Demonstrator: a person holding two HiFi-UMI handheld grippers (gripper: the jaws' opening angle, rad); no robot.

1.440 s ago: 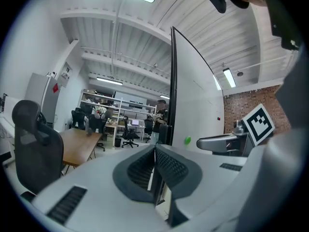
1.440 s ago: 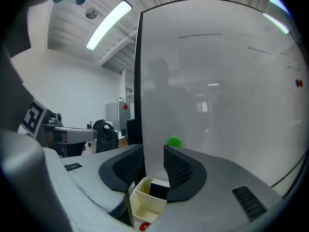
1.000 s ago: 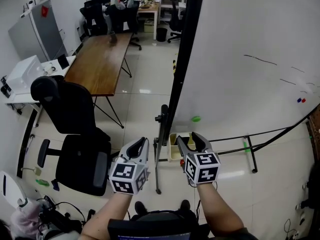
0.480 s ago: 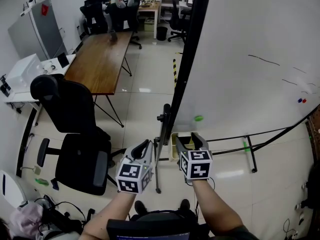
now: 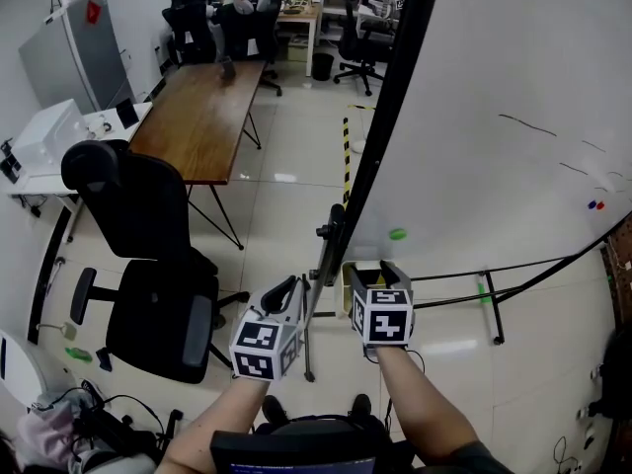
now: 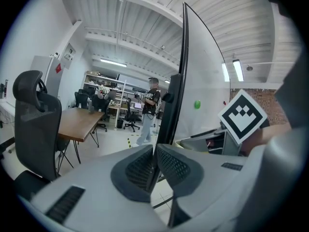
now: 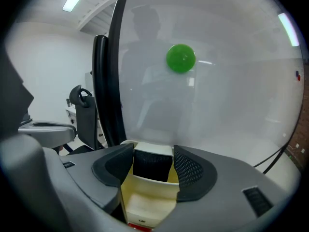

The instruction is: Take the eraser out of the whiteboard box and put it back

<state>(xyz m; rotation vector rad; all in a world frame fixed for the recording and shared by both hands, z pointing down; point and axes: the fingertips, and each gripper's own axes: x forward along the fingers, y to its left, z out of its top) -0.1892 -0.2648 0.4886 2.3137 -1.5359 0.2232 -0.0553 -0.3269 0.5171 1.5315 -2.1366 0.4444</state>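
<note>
A cream whiteboard box (image 7: 145, 202) hangs at the bottom left of the whiteboard (image 5: 494, 166). The black eraser (image 7: 151, 167), with a white top, stands upright in it. My right gripper (image 7: 153, 153) is at the box with one jaw on either side of the eraser. Its jaws have just been opening and stand wide, the pads close to the eraser but not squeezing it. In the head view the right gripper (image 5: 372, 271) covers most of the box (image 5: 363, 265). My left gripper (image 5: 286, 292) hovers to the left of the board's black post, shut and empty (image 6: 155, 151).
The whiteboard's black post (image 5: 380, 136) rises between the two grippers. A green magnet (image 7: 181, 58) sticks to the board above the box. A black office chair (image 5: 148, 255) and a wooden table (image 5: 197, 117) stand to the left. A person (image 6: 150, 108) stands far back.
The right gripper has dropped and tipped down onto the box, and its jaws have spread wider around the eraser. The left gripper has hardly moved.
</note>
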